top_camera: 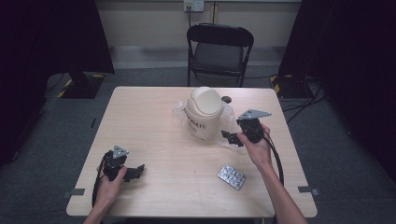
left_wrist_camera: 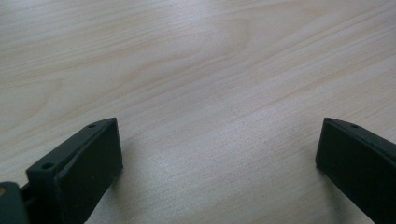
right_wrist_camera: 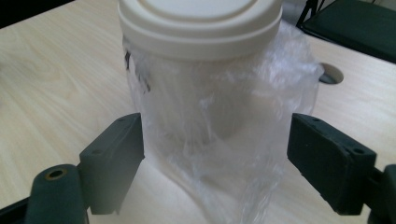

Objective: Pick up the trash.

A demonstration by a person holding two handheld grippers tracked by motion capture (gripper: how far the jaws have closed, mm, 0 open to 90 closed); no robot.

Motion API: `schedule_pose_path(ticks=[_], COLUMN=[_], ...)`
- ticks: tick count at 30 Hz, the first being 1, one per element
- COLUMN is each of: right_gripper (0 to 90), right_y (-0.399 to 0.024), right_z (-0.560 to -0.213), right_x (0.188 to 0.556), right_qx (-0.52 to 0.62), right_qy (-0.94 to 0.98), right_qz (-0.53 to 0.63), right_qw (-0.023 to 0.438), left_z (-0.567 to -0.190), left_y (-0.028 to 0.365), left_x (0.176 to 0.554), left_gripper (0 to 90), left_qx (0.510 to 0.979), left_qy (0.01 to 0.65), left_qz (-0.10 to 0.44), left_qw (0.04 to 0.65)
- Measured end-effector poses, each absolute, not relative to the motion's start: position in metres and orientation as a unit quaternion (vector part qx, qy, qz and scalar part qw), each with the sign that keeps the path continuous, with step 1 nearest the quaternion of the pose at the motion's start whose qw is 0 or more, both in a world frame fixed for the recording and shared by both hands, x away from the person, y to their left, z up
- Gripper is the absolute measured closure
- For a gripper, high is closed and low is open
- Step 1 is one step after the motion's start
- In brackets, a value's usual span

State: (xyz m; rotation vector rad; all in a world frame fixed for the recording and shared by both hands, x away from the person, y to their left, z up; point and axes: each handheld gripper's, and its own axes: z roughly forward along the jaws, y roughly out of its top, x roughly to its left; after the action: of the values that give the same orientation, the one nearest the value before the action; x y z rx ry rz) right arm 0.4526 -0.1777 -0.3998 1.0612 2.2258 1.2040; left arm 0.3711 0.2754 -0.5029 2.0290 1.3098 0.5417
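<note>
Fingers (right_wrist_camera: pixel 112 163) of the right gripper (top_camera: pixel 232 136) spread wide, one on each side of crinkled clear plastic bag (right_wrist_camera: pixel 224 140), holding nothing; whether the pads touch the film, cannot tell. Just past them, cream bin (right_wrist_camera: pixel 201 56) with ringed lid, wrapped by that bag, standing upright on the pale wooden worktop (right_wrist_camera: pixel 51 84). Small round hole (right_wrist_camera: pixel 332 73) in the wood beyond the bag.

Fingers (left_wrist_camera: pixel 88 163) of the left gripper (top_camera: pixel 132 172) also wide apart, nothing between them but bare worktop (left_wrist_camera: pixel 210 93), low over the wood grain.

From the high view: right hand (top_camera: pixel 256 145) wrapped around its gripper just right of the bin (top_camera: pixel 204 112), grey three-cornered plate (top_camera: pixel 254 113) on top, black cable (top_camera: pixel 278 161) trailing back along the forearm. Left hand (top_camera: pixel 112 179) near the front left corner of the worktop (top_camera: pixel 154 121), well apart from the bin. Silvery blister pack (top_camera: pixel 231 176) flat on the wood, in front of the right hand, between the two forearms but nearer the right. Black folding chair (top_camera: pixel 219 46) beyond the far edge, on grey carpet floor (top_camera: pixel 341 140).
</note>
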Motion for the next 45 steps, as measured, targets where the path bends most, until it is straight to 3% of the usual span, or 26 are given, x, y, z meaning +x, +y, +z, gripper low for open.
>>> schedule_pose_path(ticks=[27, 45], right_gripper=[20.0, 15.9], right_y=[-0.151, -0.138], right_z=[-0.354, -0.379], right_x=[0.516, 0.548], right_qx=[0.356, 0.384], right_qy=[0.801, 0.800], right_qz=[0.436, 0.428], right_qw=[0.203, 0.170], left_z=[-0.503, -0.503], left_y=[0.276, 0.276], left_x=[0.371, 0.372], left_gripper=[0.0, 0.0], left_qx=[0.775, 0.775], left_qy=[0.499, 0.499], left_qz=[0.206, 0.205], left_qw=[0.328, 0.329])
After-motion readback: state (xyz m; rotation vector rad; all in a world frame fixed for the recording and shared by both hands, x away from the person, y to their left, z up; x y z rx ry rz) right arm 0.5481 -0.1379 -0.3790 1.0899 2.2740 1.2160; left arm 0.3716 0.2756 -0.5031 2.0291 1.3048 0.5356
